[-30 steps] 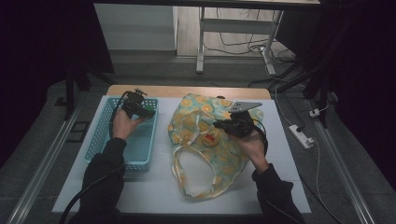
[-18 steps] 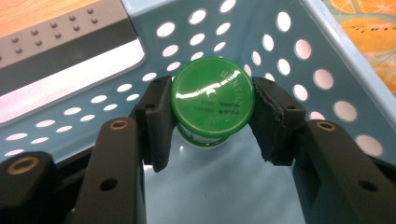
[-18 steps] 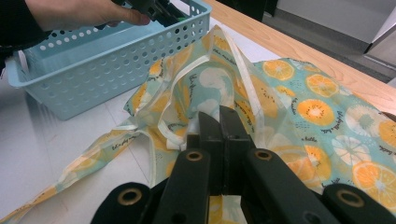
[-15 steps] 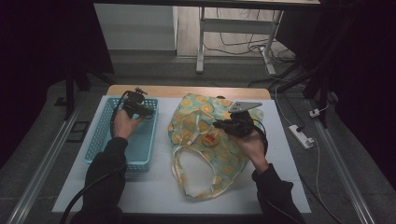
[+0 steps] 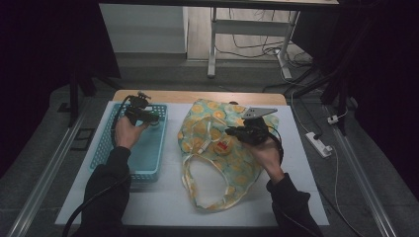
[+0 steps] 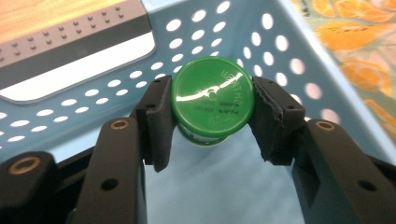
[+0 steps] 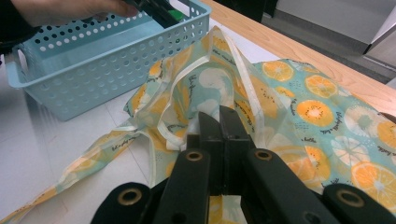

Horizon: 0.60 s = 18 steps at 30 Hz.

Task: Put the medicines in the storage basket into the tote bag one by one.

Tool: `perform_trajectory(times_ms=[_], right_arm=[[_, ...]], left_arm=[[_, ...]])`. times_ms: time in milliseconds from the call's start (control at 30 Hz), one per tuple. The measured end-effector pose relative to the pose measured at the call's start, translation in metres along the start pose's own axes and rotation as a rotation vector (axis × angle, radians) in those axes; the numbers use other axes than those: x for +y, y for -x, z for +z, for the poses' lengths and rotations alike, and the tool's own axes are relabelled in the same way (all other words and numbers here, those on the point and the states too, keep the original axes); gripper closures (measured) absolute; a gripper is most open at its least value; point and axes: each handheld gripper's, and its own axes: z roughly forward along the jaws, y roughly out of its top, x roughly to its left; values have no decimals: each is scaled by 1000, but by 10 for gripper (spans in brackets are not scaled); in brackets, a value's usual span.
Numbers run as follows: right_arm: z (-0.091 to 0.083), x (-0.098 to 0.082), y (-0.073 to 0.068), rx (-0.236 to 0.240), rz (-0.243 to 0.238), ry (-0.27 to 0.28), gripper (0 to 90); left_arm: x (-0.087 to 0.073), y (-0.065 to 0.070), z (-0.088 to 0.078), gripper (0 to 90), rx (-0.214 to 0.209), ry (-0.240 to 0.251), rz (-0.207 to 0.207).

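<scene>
In basket (image 6: 93, 116) at ten o'clock: green-capped jar (image 6: 212, 97) gripped by left gripper (image 6: 212, 121), unlifted; right gripper (image 7: 219, 135) pinches bag (image 7: 299, 116) edge.

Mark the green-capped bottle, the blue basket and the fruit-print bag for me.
green-capped bottle (image 6: 212, 97): left gripper view, middle of cap.
blue basket (image 7: 100, 79): right gripper view, perforated side wall.
fruit-print bag (image 5: 207, 123): high view, upper cloth.

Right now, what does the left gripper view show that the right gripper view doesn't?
The left gripper view shows the green-lidded jar clamped between the left gripper pads, its lid's embossed writing facing the camera. The right gripper view shows the right gripper shut on the fruit-print bag, the bag's pale handles, and the white table. Both show the perforated blue basket and the bag's orange-slice print beside it.
</scene>
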Motion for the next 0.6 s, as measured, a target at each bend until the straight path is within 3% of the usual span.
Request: perform_trajectory(times_ms=[600], right_arm=[[1,0,-1,0,0,-1,900]], left_arm=[[-16,20,-50,521,-49,81,89]])
